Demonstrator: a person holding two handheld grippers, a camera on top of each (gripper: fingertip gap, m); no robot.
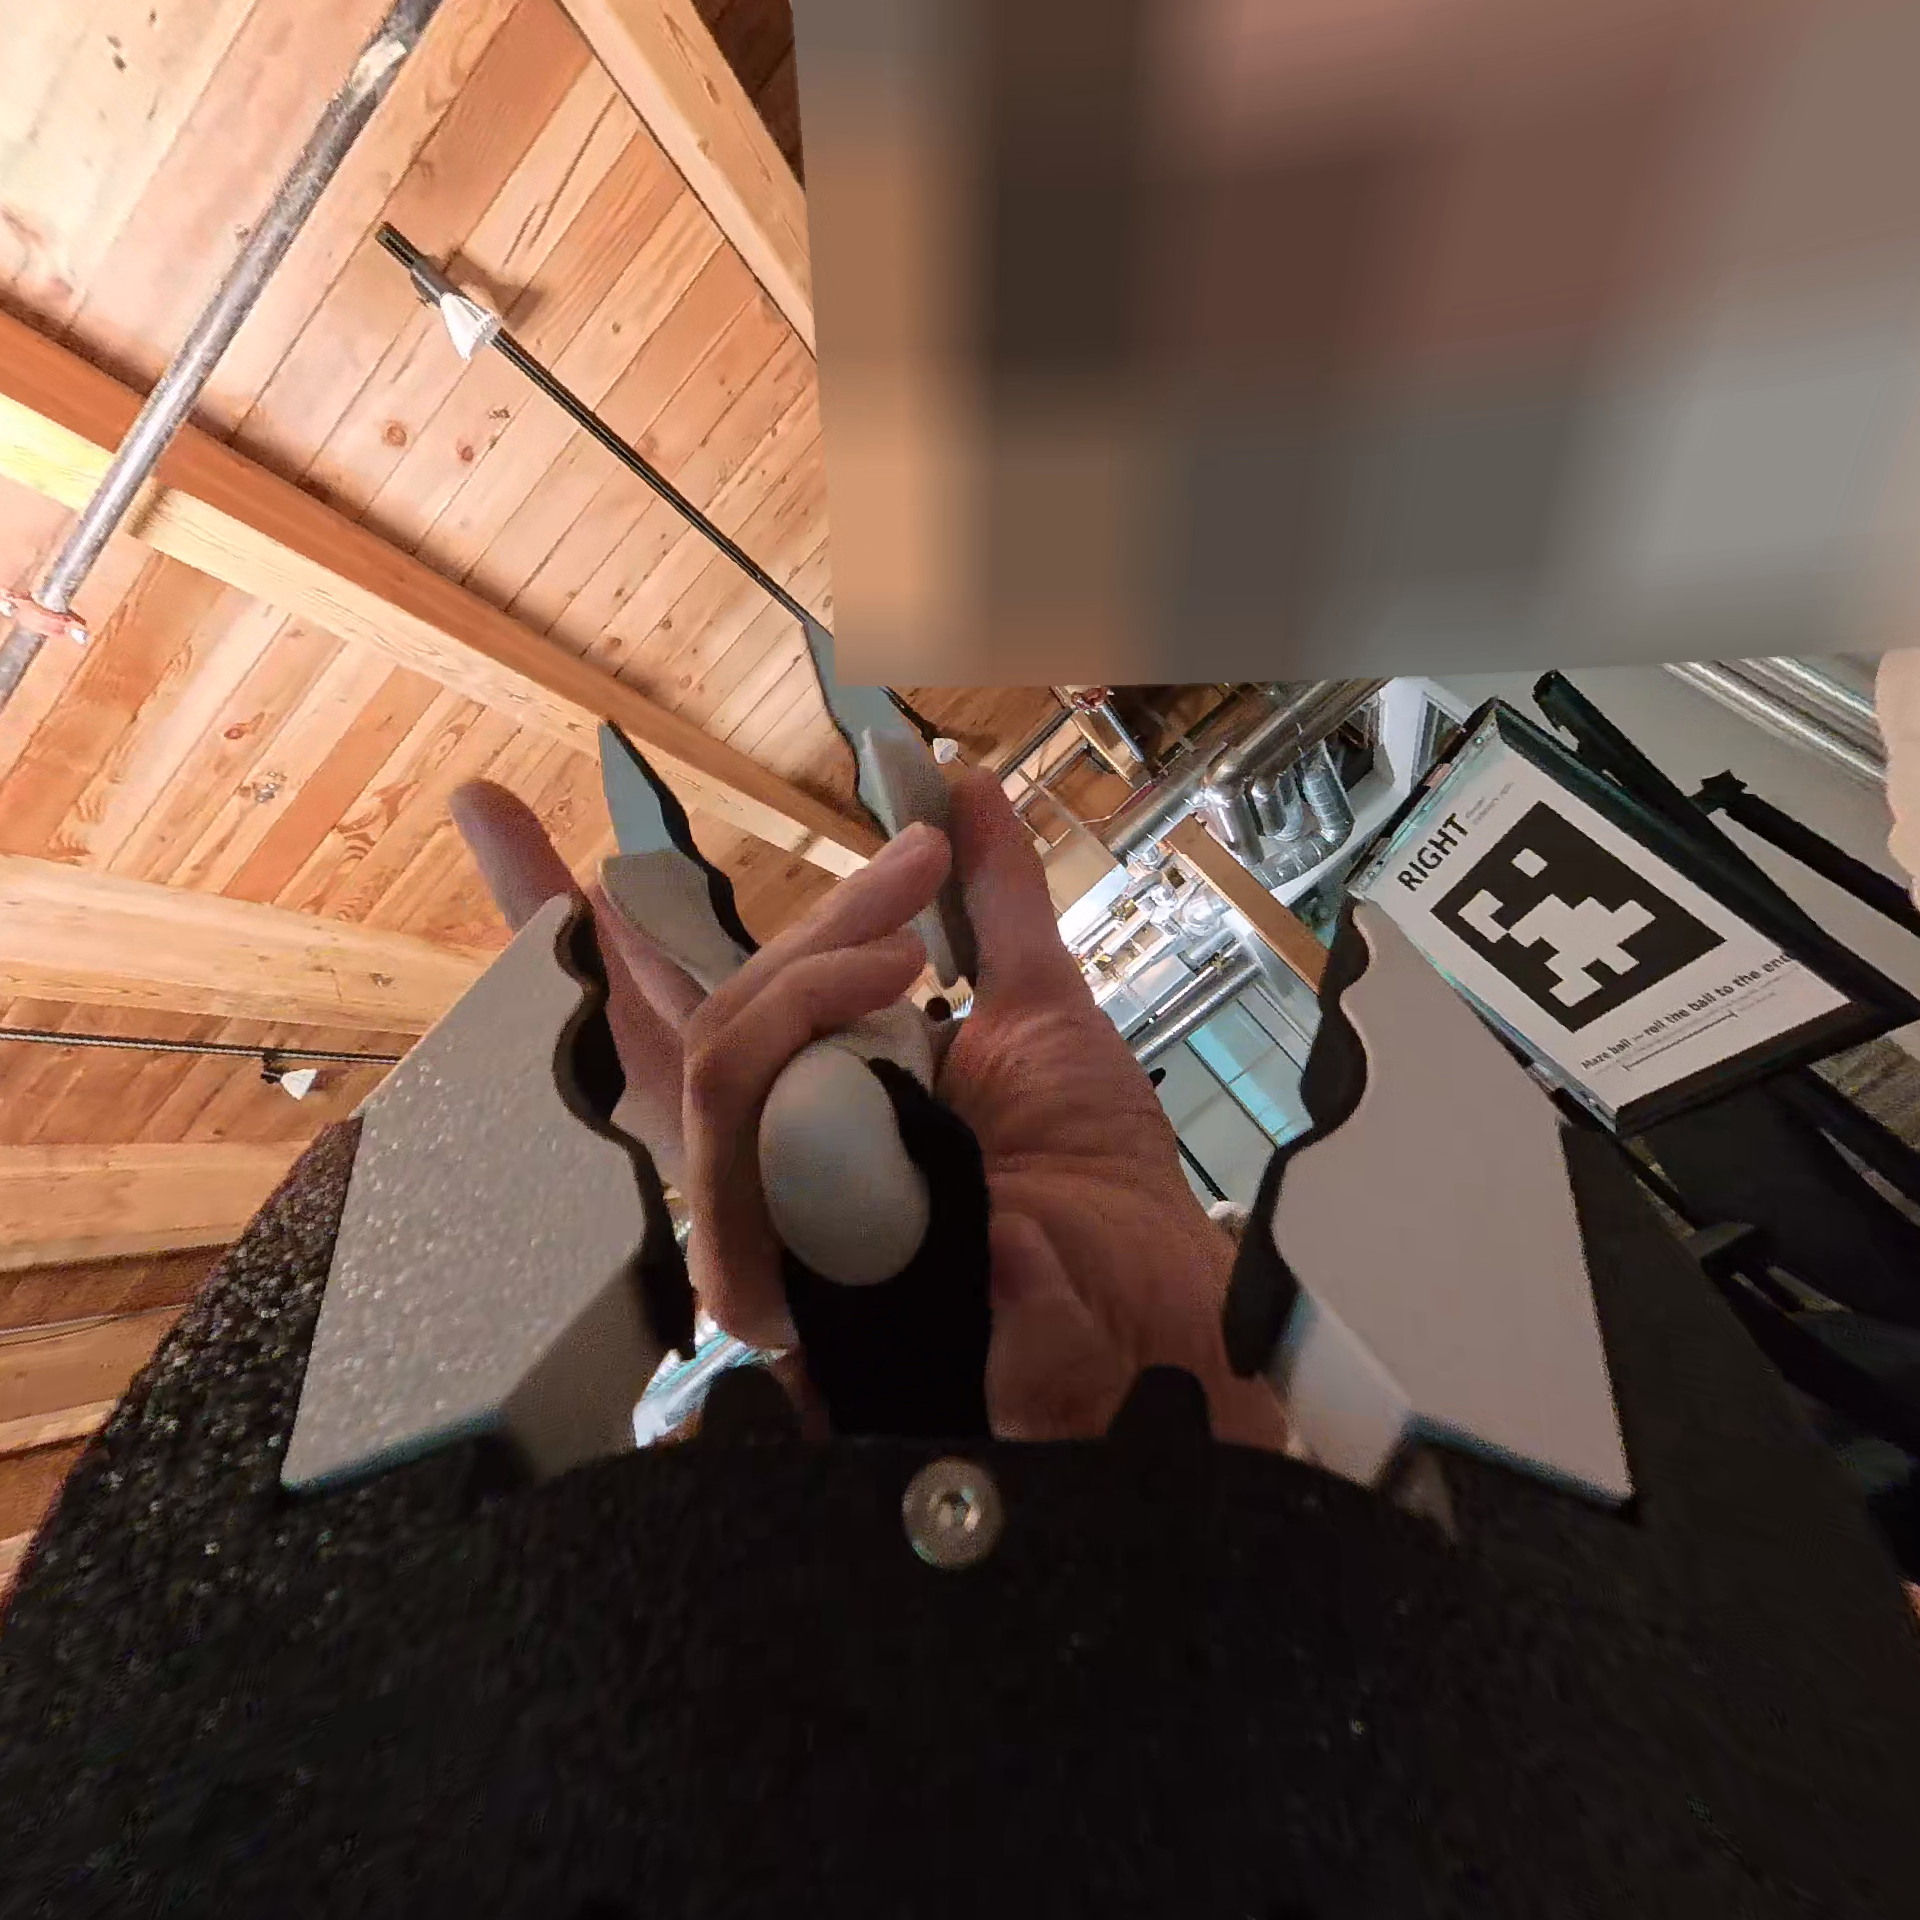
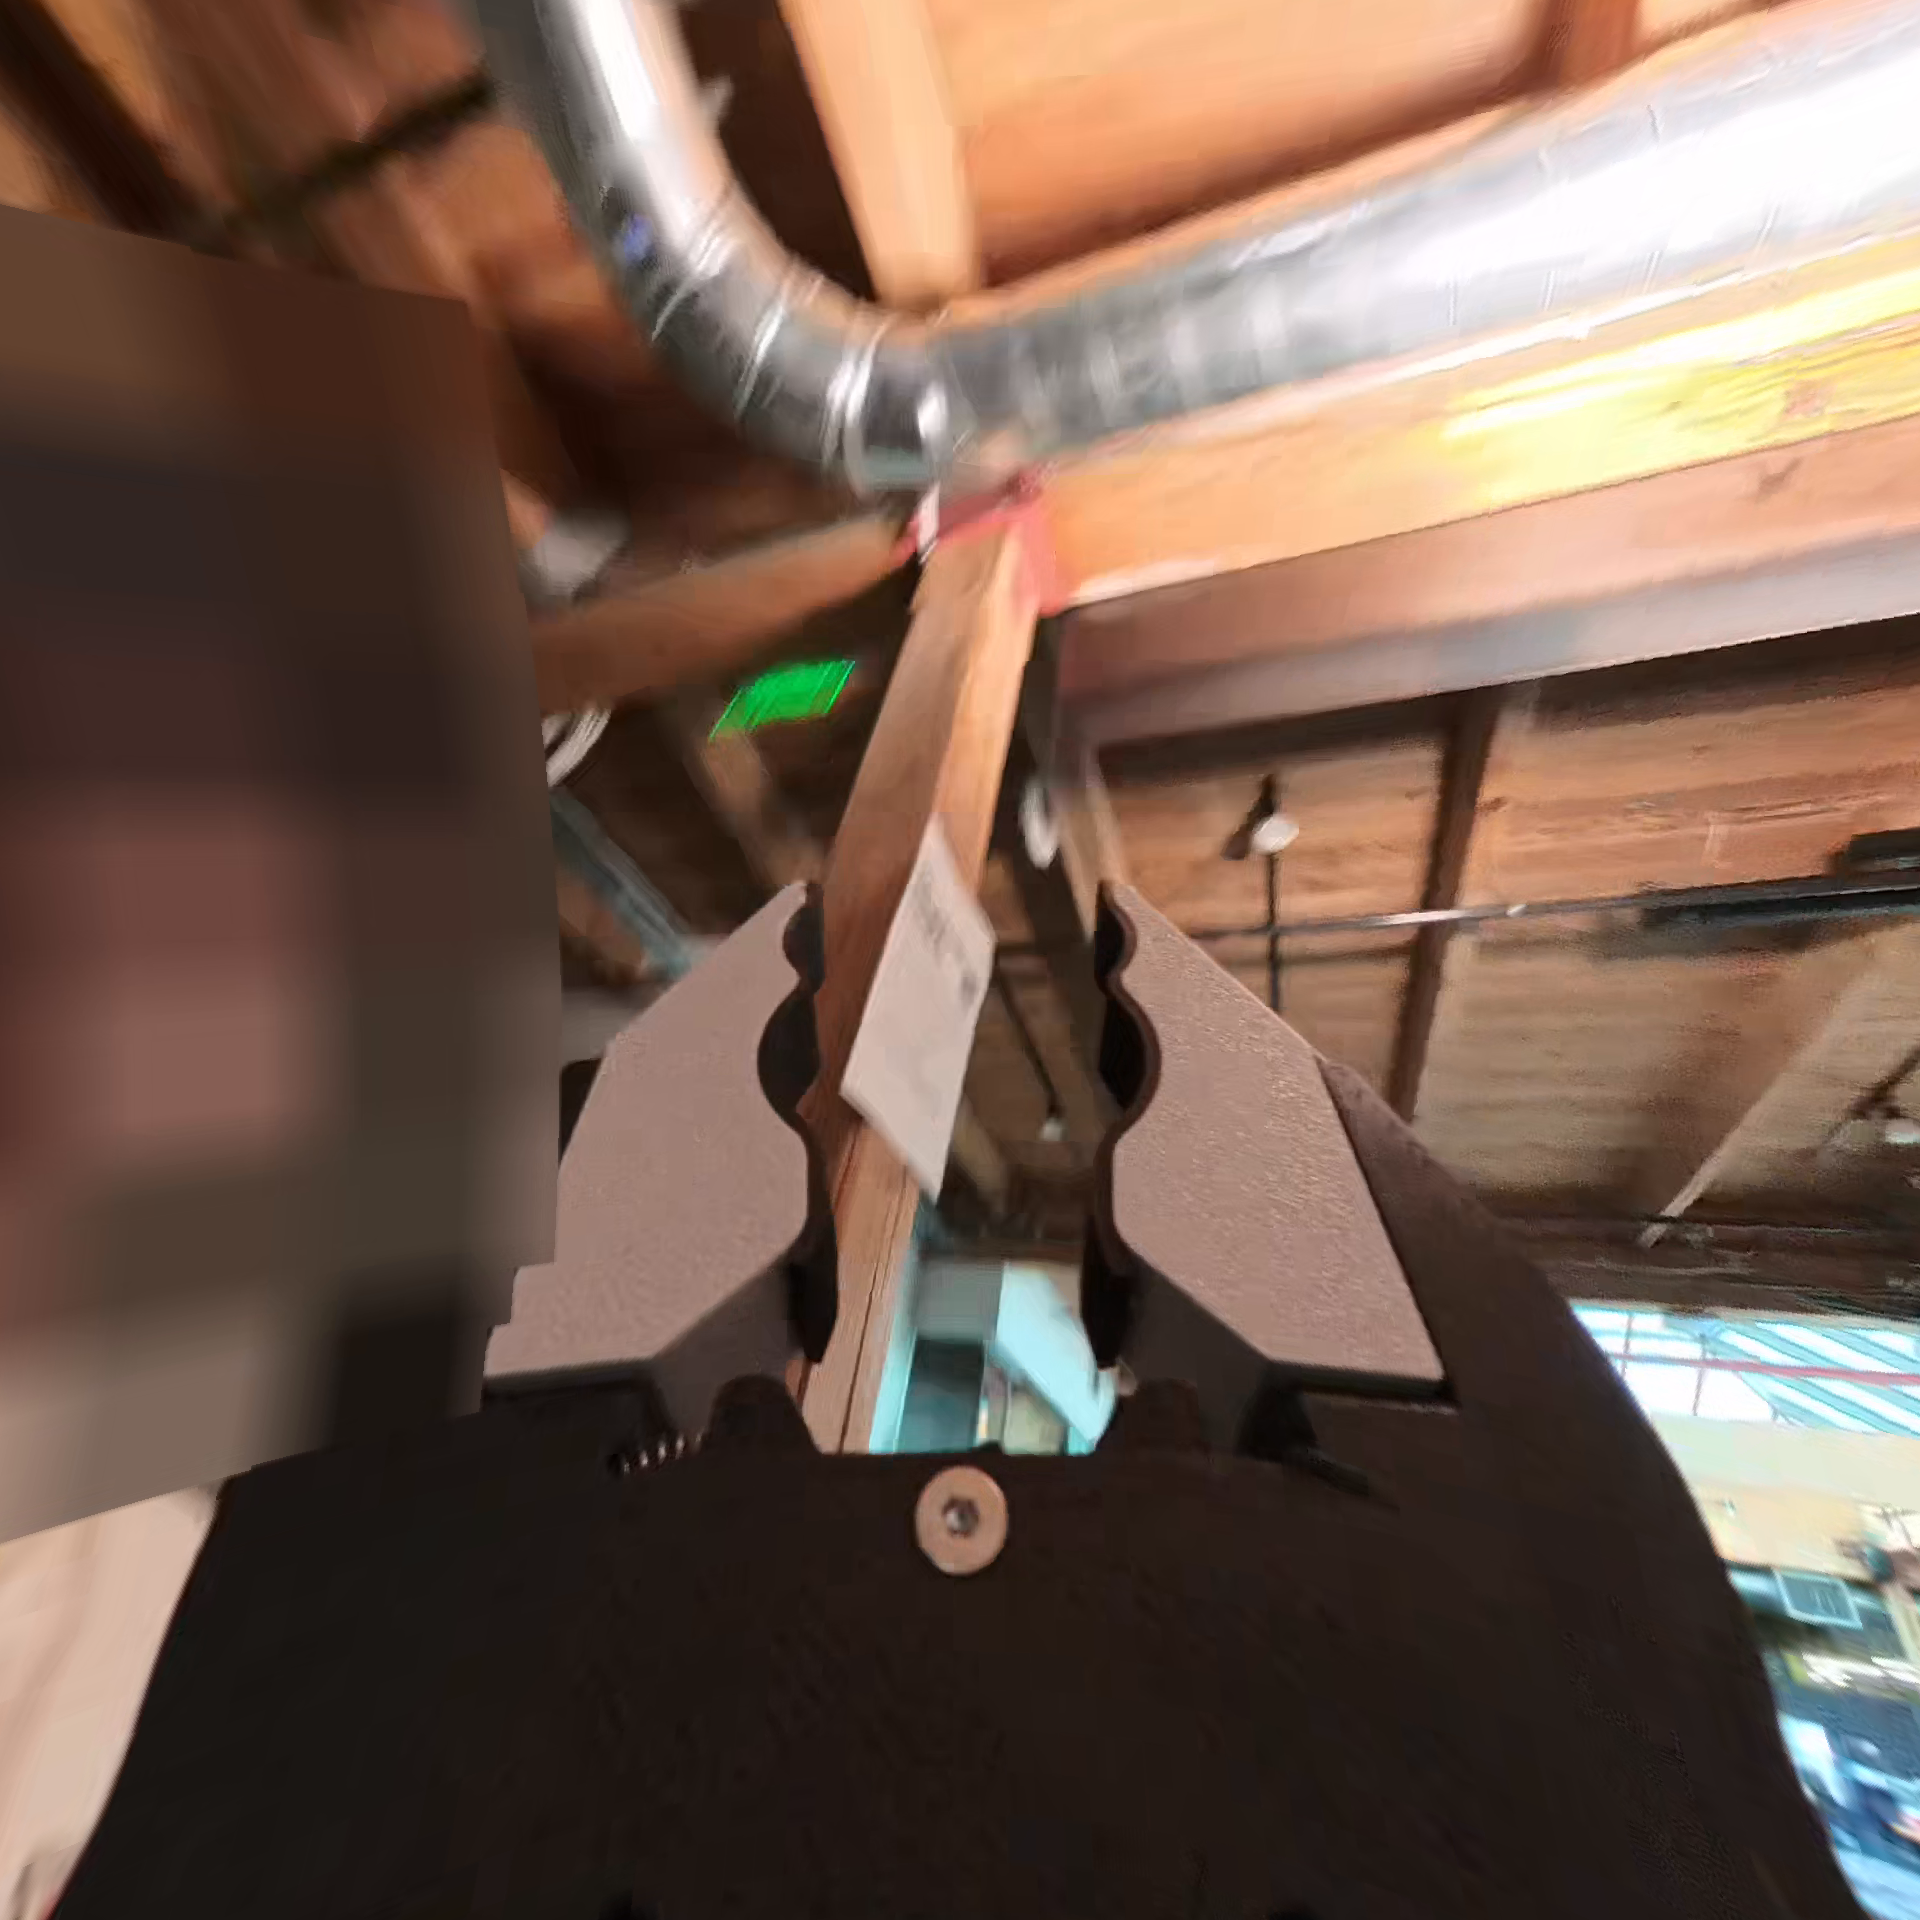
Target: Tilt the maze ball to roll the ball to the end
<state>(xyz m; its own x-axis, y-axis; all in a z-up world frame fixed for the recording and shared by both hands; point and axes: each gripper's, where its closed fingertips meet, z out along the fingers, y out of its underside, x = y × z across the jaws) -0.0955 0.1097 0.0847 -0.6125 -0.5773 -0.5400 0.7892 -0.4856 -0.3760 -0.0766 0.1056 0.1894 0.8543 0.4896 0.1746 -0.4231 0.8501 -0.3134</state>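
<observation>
No maze ball shows in either view; both cameras point up at the ceiling. My left gripper [image 1: 956, 920] is wide open and empty. Between its grey fingers [image 1: 468, 1143], farther off, a person's hand [image 1: 1039, 1122] holds the other gripper [image 1: 769, 774] by a white rounded grip [image 1: 842, 1174], its two fingers pointing upward and apart. In the right wrist view my right gripper [image 2: 956, 914] is open and empty, with only a wooden post [image 2: 935, 727] showing through the gap. That view is motion-blurred.
A white card with a black-and-white marker [image 1: 1590, 935] sits on a black stand at the right. Overhead are a wooden plank ceiling [image 1: 364, 623], beams, a metal pipe [image 1: 156, 416] and a silver duct [image 2: 831, 343]. A white paper [image 2: 920, 1029] hangs on the post.
</observation>
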